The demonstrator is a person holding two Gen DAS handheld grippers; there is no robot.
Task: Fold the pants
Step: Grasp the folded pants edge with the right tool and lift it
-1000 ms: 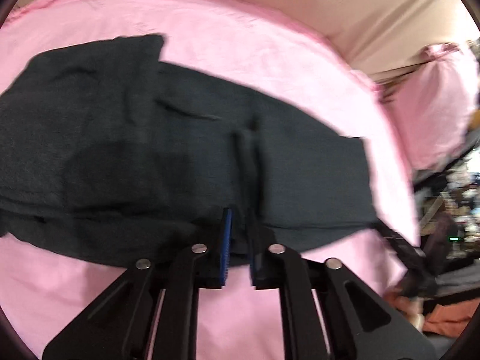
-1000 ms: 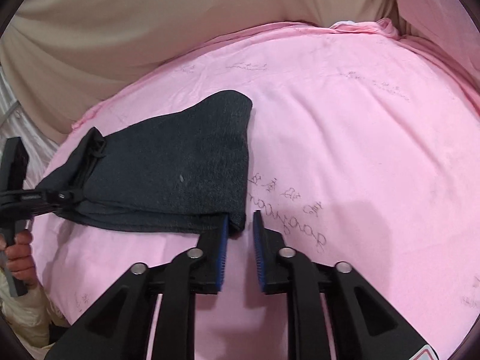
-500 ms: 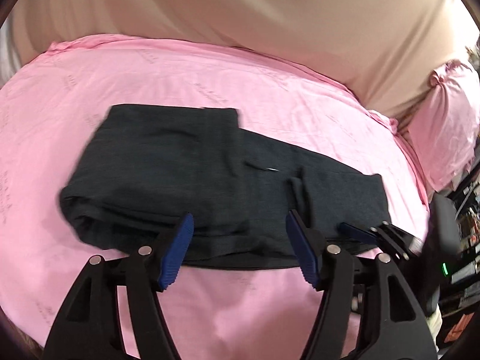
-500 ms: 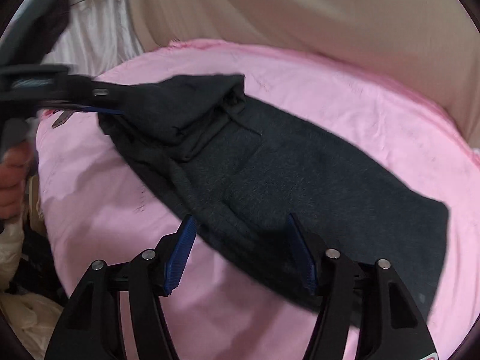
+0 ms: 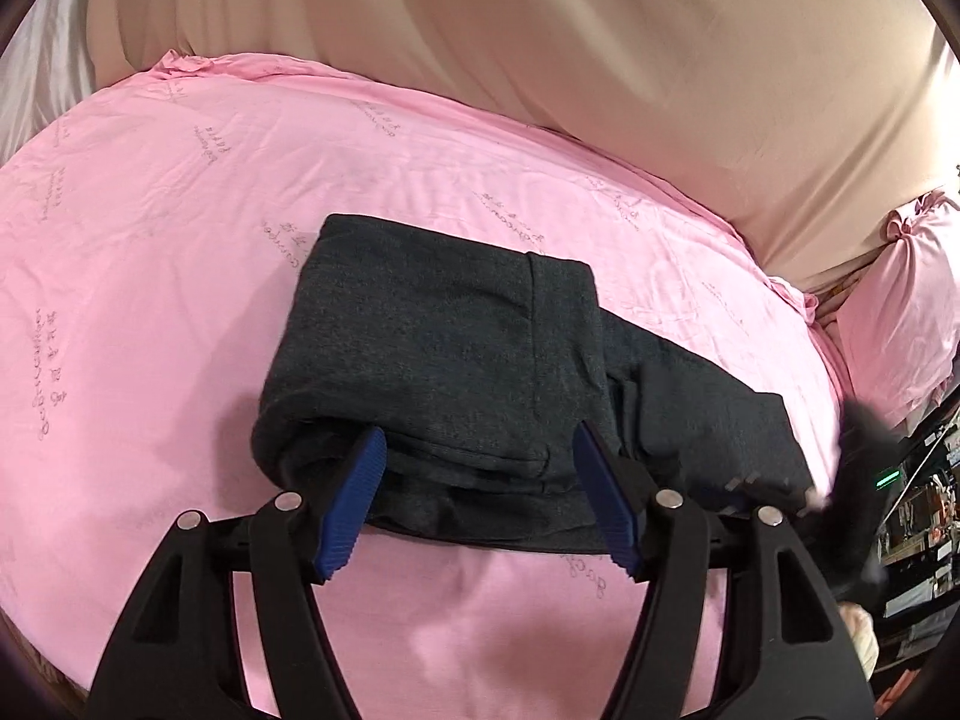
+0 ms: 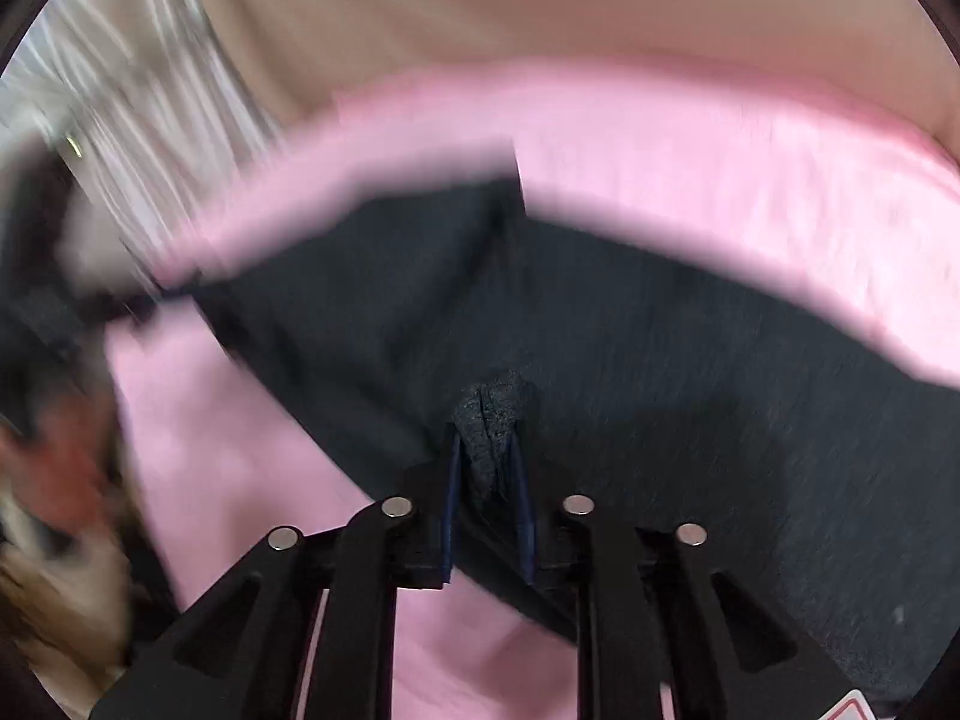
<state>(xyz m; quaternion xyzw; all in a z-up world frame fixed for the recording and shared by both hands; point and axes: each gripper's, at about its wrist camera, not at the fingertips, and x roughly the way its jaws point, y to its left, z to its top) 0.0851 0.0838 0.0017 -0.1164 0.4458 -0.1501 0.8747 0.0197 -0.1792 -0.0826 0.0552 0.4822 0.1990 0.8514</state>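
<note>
A: The right gripper (image 6: 487, 468) has just been closing, and its blue pads now pinch a small bunch of the pants (image 6: 630, 360) between them, at the near edge of the cloth.

B: And the left gripper (image 5: 480, 504)?

A: Its jaws stand wide apart with nothing clamped. They hang over the near edge of the folded part, and I see no pad pressing on the fabric.

B: Where do the pants lie?

A: On the pink bedsheet (image 5: 180, 192), about mid-bed. In the left wrist view the left part is doubled over into a thick stack, while a single thinner layer stretches out to the right.

B: So how far along?

A: Partway, I'd judge. One fold is down; the right end is still unfolded, and the right grip looks ready to bring it over. That view is blurred, so detail is poor.
</note>
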